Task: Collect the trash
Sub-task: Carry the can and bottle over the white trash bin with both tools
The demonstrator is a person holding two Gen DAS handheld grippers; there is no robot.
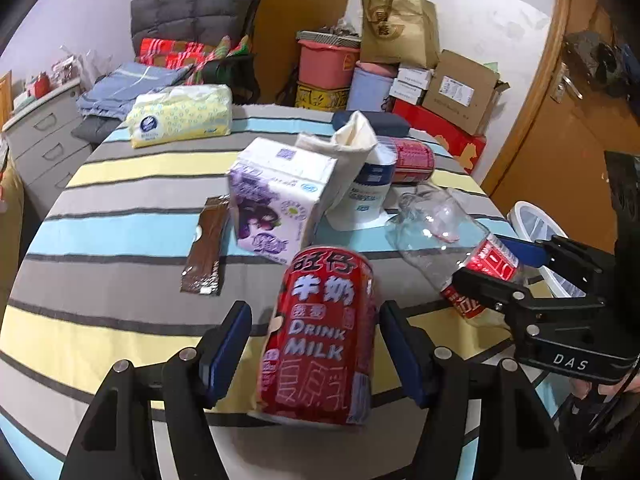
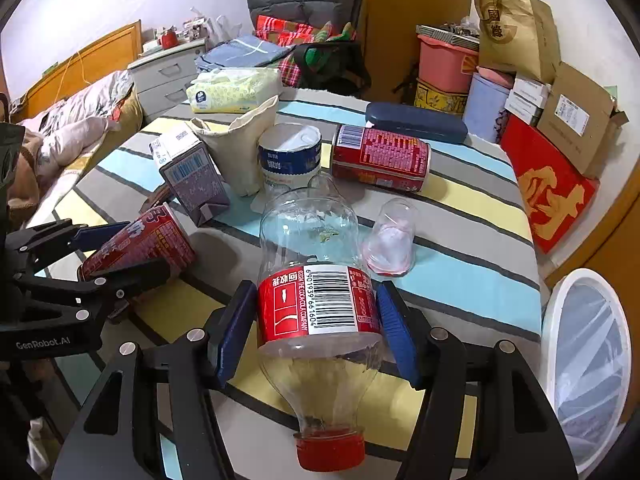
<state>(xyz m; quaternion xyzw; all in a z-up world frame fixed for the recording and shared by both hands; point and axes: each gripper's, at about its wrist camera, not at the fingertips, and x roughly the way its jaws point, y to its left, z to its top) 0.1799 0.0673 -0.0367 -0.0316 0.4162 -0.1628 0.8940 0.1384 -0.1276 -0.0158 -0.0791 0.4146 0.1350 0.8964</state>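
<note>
Lying between right tool (image 2: 316, 334): bottle (image 2: 320, 304)

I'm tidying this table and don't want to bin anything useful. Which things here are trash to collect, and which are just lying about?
Trash to collect:
- milk can, between the left hand-held gripper pads
- empty cola bottle, between the right hand-held gripper pads
- second red can
- brown wrapper
- clear plastic cup
- white bin receives them

Probably just lying about:
- yellow tissue pack
- blue case
- cloth bag

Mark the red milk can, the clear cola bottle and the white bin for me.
red milk can (image 1: 320, 340), left wrist view, on its printed front.
clear cola bottle (image 2: 316, 308), right wrist view, on its red label.
white bin (image 2: 560, 300), right wrist view, on its rim.
</note>
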